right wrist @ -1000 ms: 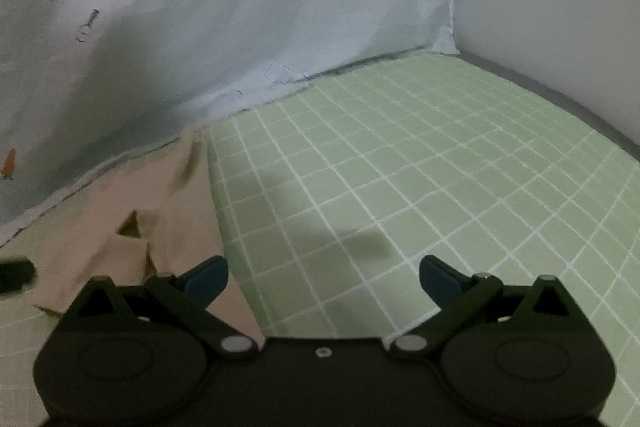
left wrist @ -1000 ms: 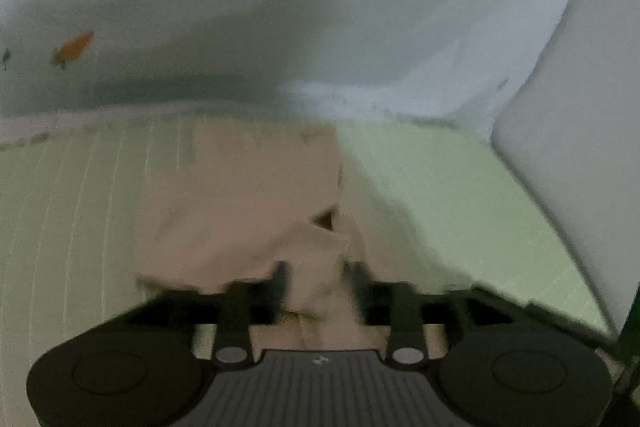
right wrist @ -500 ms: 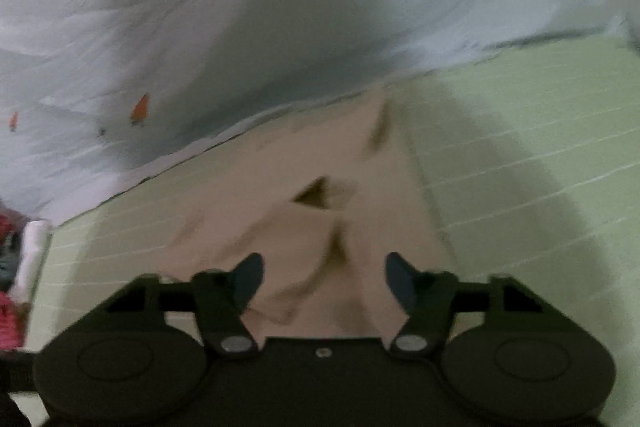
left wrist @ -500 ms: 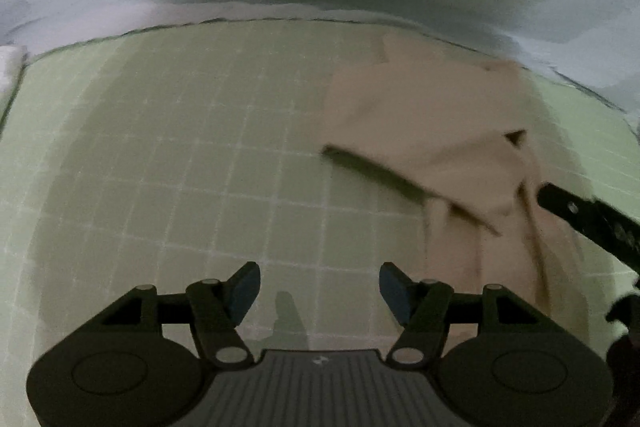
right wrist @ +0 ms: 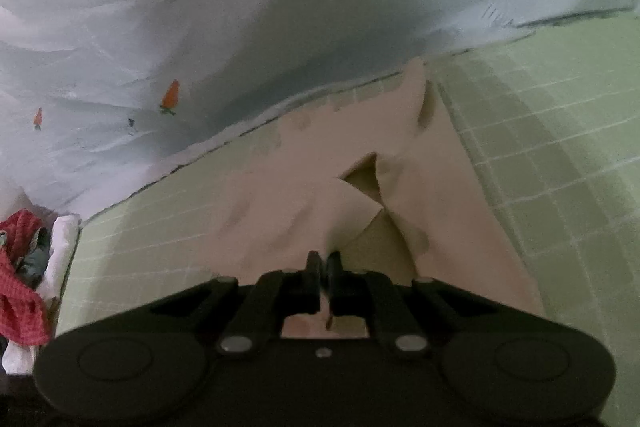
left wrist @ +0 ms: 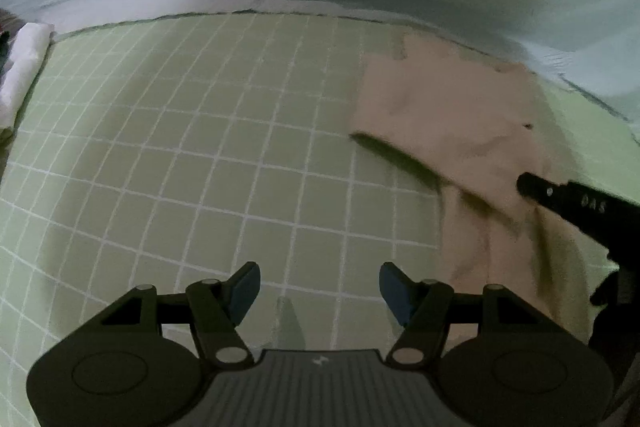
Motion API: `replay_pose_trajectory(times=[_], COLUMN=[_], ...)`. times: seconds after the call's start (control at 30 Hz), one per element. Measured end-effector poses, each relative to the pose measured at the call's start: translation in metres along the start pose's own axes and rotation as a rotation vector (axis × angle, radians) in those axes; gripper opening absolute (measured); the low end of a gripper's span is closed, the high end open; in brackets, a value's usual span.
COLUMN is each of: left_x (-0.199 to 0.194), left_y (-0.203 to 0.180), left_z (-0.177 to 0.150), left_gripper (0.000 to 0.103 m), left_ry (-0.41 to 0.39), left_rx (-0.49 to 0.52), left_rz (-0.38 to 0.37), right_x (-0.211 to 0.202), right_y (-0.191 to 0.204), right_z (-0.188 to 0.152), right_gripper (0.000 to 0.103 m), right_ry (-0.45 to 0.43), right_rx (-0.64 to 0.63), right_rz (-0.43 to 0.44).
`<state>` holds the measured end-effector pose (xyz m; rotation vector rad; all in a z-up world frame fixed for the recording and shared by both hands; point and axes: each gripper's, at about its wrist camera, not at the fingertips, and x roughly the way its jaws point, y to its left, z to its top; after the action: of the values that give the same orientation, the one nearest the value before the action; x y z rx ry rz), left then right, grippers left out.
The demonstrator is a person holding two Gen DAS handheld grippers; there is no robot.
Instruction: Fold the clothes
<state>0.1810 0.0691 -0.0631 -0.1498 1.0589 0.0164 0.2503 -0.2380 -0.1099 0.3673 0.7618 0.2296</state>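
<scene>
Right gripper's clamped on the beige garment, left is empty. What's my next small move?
Probably bring the open left gripper right to pinch the beige garment at its near-left edge. The right gripper holds only one rumpled corner, so the cloth lies uneven on the green grid mat.

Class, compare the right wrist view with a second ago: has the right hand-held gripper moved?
Yes. The right hand-held gripper swung left from the bare green mat onto the beige garment and shut on it.

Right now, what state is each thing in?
Left gripper: jaws open, empty, over the green mat.
Right gripper: jaws shut on the beige garment.
Beige garment: partly folded, rumpled, one edge lifted.
Laundry pile: heaped beside the mat.
</scene>
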Motion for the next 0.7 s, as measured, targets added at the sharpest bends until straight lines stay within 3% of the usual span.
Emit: replay_pose_trajectory(times=[0.33, 0.7], left_x=[-0.039, -0.059], left_y=[-0.015, -0.02], left_z=[-0.03, -0.08], left_gripper=[0.067, 0.067], left_ry=[-0.055, -0.004], left_rx=[0.115, 0.162], left_rz=[-0.083, -0.148], right_x=[-0.075, -0.142], right_y=[0.002, 0.012], right_z=[-0.043, -0.088], right_gripper=[0.003, 0.003], right_ry=[-0.081, -0.117], right_rx=[0.033, -0.006], right_rz=[-0.078, -0.17])
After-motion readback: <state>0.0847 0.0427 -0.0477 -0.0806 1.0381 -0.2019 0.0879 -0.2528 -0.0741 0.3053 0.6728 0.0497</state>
